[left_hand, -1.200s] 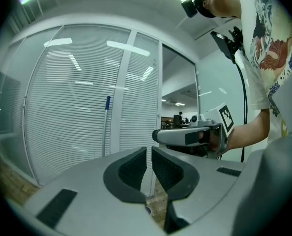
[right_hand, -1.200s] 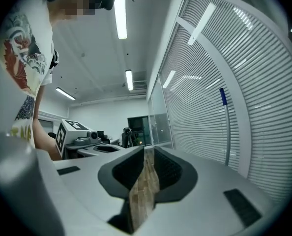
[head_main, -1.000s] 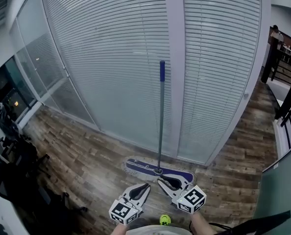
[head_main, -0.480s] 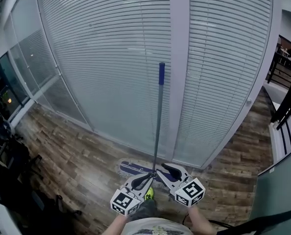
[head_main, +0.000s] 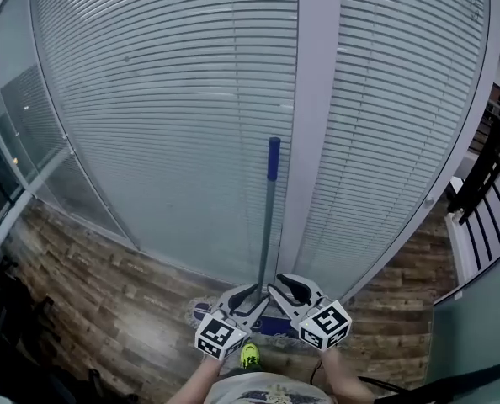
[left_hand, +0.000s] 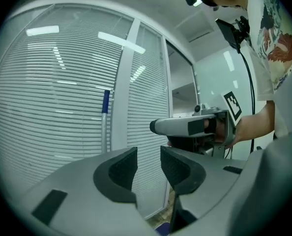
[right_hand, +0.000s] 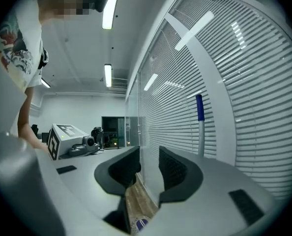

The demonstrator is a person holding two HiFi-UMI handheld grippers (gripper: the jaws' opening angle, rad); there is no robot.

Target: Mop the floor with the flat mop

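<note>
**A:** Where does the flat mop (head_main: 265, 238) stand?

**B:** At the far edge of the floor (head_main: 107, 301), propped upright against the pillar (head_main: 313, 141) between the blinds (head_main: 166, 99). Its mop head (head_main: 275, 326) lies flat on the boards. Nothing grips it.

**A:** And the jaws?

**B:** Both pairs have just been opening. The left gripper (head_main: 248, 301) shows a plain gap between its pads, and the right gripper (head_main: 282, 293) a narrower one. Nothing lies in either gap.

**A:** What could go wrong?

**B:** The shaft only leans. I judge that a knock from a jaw tip on the approach could send it sliding along the pillar and toppling. The two grippers also sit near each other, low by the shaft, so they could clash — or one could shut beside the shaft rather than around it.

**A:** What does each view add?

**B:** Only the head view shows the mop head, with a gripper on either side of the shaft. The gripper views show the empty gaps — and that the shaft stands off to one side of each pair, not between the pads. The left gripper view alone shows the hand (left_hand: 242, 131) wrapped around the right gripper.
</note>
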